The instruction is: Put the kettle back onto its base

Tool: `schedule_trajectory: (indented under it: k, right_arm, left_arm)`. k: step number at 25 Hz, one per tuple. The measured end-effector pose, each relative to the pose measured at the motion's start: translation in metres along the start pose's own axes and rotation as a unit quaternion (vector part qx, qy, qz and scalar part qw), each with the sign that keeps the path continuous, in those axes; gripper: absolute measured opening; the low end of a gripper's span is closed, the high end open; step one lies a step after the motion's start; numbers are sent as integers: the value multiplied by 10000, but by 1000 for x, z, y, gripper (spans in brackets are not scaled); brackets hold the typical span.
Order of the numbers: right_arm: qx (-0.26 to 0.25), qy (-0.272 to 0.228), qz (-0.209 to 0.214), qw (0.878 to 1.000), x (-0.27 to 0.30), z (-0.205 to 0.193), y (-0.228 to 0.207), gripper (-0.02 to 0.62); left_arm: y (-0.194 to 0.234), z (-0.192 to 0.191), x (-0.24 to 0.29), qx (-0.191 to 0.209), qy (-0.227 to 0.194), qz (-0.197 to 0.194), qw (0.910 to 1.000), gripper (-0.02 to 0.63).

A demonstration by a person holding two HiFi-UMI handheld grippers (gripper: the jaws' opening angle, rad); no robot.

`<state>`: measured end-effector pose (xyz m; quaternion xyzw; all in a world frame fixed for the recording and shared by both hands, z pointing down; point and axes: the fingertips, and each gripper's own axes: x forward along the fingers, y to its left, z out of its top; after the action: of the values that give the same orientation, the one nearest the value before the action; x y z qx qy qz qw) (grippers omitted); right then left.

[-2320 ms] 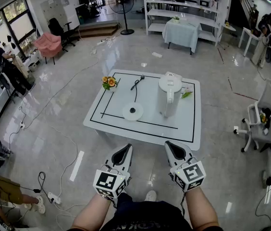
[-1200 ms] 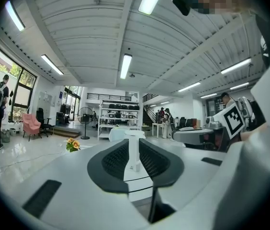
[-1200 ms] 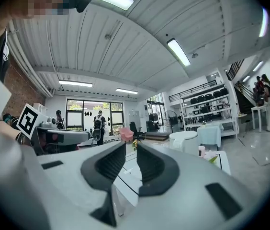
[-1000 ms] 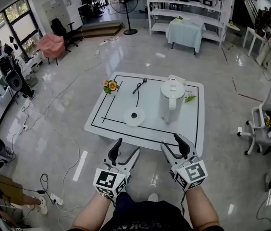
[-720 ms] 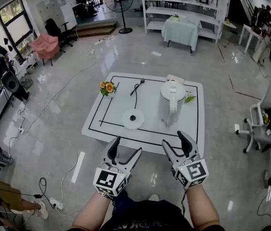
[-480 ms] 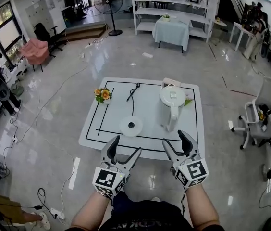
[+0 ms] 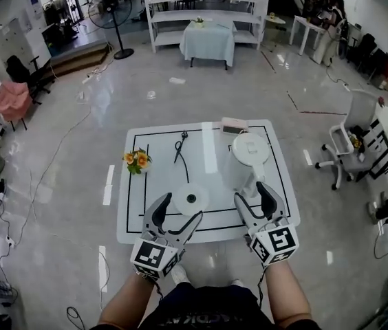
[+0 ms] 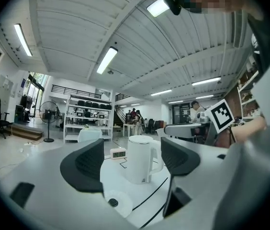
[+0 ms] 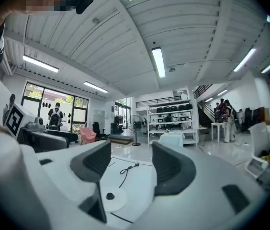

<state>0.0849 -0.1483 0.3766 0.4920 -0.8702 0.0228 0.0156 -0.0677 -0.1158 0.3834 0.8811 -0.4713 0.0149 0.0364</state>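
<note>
A white electric kettle (image 7: 249, 158) stands upright on the right half of the low white table (image 7: 129, 220), handle toward me. Its round white base (image 7: 192, 199) lies bare to the kettle's left, near the table's front edge. My left gripper (image 7: 180, 208) hovers open at that edge just before the base; its own view frames the kettle (image 8: 140, 159) and the base (image 8: 114, 202) between the jaws. My right gripper (image 7: 252, 196) is open just short of the kettle's handle; its own view shows the base (image 9: 110, 198). Both pairs of jaws have just been opening, with nothing between them.
A small bunch of orange flowers (image 7: 136, 160) sits at the table's left, a black cord (image 7: 180, 146) runs back from the base, and a small digital clock (image 7: 234, 126) lies behind the kettle. An office chair (image 7: 349, 146) stands to the right, a fan (image 7: 106, 12) far back.
I have stepped up to the table, so both grippers now reach its front edge. Both pairs of jaws, shut in the earliest frame, stand wide open.
</note>
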Motion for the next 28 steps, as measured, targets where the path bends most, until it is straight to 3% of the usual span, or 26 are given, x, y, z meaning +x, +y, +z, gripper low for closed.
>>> schedule_trajectory:
  k: [6, 14, 28]
  right_arm:
    - [-15, 45, -671, 9977, 17, 3, 4, 252]
    - [-112, 20, -1249, 9921, 30, 3, 20, 252]
    - [-166, 120, -1651, 9861, 17, 11, 8, 252]
  left_arm:
    - [35, 0, 4, -50, -11, -562, 9984, 360]
    - [62, -3, 1, -26, -71, -1142, 9934, 360]
    - [48, 1, 1, -153, -77, -1472, 9890, 360]
